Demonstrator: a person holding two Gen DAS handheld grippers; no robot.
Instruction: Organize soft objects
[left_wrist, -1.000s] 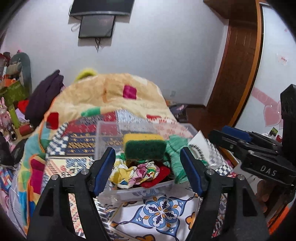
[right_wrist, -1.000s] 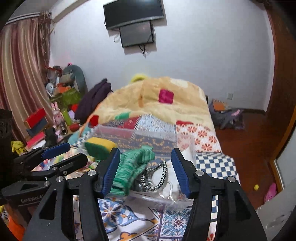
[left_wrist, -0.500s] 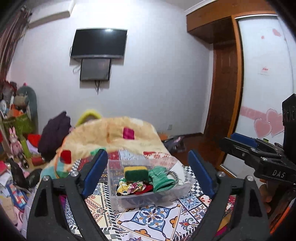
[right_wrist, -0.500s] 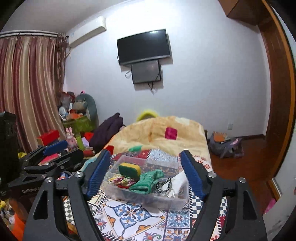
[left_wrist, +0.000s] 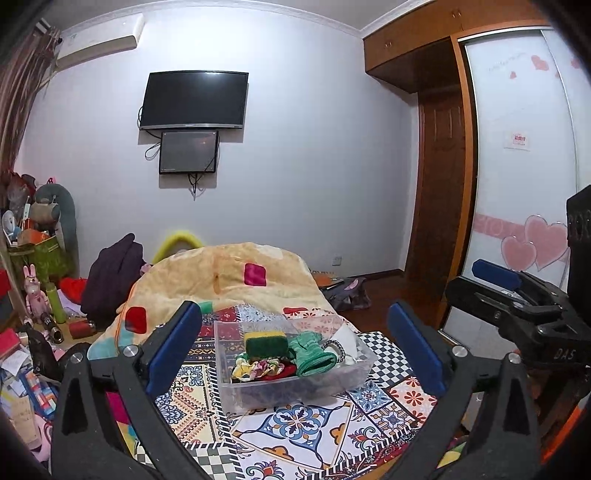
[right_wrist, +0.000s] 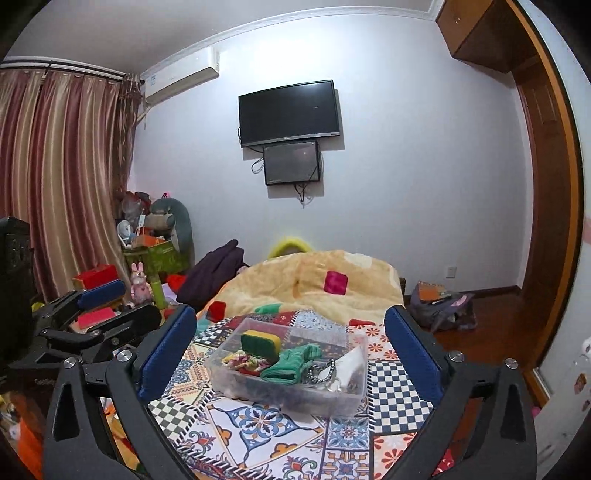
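A clear plastic bin (left_wrist: 258, 391) stands on the patterned bedspread (left_wrist: 303, 424). In it lie a yellow and green sponge (left_wrist: 266, 343), a green knit cloth (left_wrist: 312, 356), a floral scrunchie (left_wrist: 255, 367) and a black and white band (left_wrist: 336, 349). The bin (right_wrist: 258, 391) also shows in the right wrist view with the sponge (right_wrist: 259, 344) and green cloth (right_wrist: 291, 363). My left gripper (left_wrist: 293, 350) is open and empty, held back from the bin. My right gripper (right_wrist: 290, 349) is open and empty, also held back.
A yellow quilt (left_wrist: 221, 280) is heaped on the far end of the bed. Toys and boxes (right_wrist: 147, 254) crowd the left side by the curtain. A wardrobe (left_wrist: 524, 184) stands on the right. A bag (right_wrist: 439, 304) lies on the wooden floor.
Both grippers have pulled back and up from the bin and opened wider. The bin now looks small and far off between the fingers.
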